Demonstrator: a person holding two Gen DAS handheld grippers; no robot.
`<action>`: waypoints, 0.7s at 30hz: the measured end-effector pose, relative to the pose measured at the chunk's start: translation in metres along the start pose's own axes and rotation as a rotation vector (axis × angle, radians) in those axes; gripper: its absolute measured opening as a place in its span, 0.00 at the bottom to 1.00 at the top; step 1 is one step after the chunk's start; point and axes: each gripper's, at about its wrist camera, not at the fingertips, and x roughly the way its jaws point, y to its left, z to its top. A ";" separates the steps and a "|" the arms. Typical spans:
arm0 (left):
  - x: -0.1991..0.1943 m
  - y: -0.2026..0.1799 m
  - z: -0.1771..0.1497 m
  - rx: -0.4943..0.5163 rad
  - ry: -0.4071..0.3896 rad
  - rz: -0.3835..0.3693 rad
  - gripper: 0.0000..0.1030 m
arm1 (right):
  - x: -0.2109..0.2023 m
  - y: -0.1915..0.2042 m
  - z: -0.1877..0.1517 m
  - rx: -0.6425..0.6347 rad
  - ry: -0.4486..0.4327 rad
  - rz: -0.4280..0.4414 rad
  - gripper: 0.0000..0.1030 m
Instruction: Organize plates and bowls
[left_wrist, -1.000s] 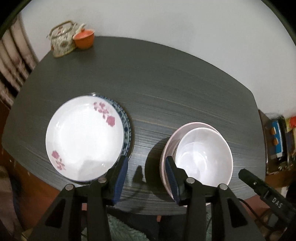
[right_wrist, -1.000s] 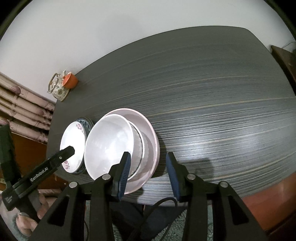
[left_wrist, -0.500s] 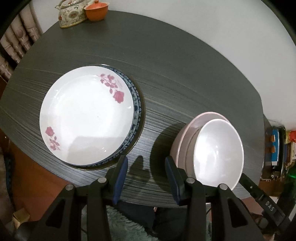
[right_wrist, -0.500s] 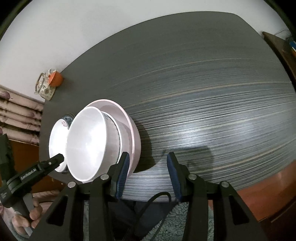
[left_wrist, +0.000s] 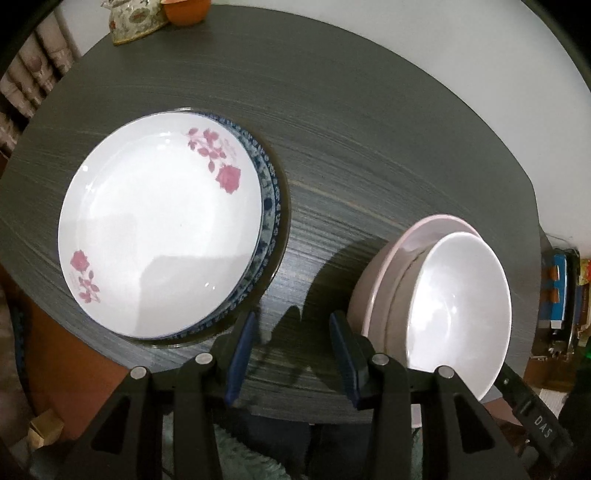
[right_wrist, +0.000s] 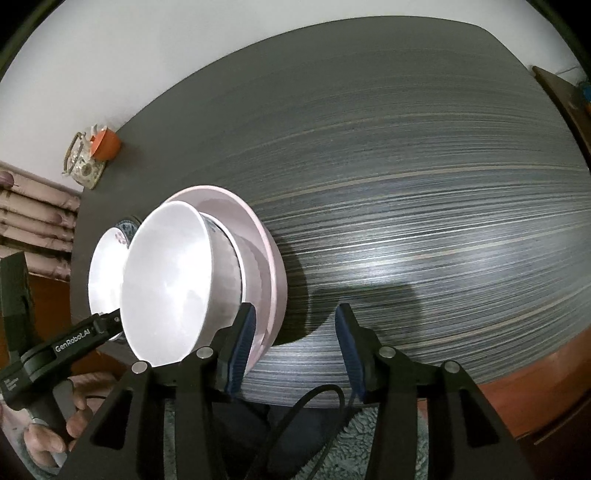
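Below, both claws parted, empty; glossy round white bowl (left_wrist: 461, 306) nested in pink bowl (left_wrist: 373, 291)

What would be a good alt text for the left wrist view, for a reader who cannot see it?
The open left gripper, holding nothing, hangs over the near edge of a dark wood-grain table, between a white plate with pink flowers stacked on a blue-patterned plate and a white bowl nested in a pink bowl. A floral teapot and orange cup stand at the far edge.

Home dining rm: dark wood-grain table (left_wrist: 369, 147) w/ floral teapot (left_wrist: 136, 22), plates (left_wrist: 159, 225), curtain (right_wrist: 33, 218).
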 end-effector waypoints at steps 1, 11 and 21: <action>0.000 -0.001 0.001 -0.003 -0.004 -0.001 0.41 | 0.002 0.001 0.001 -0.002 0.002 -0.001 0.41; -0.010 0.005 0.005 -0.037 0.022 -0.083 0.41 | 0.009 -0.001 0.004 0.004 0.024 0.002 0.41; -0.021 0.011 -0.002 -0.080 0.027 -0.127 0.41 | 0.010 -0.002 0.006 0.006 0.026 0.004 0.41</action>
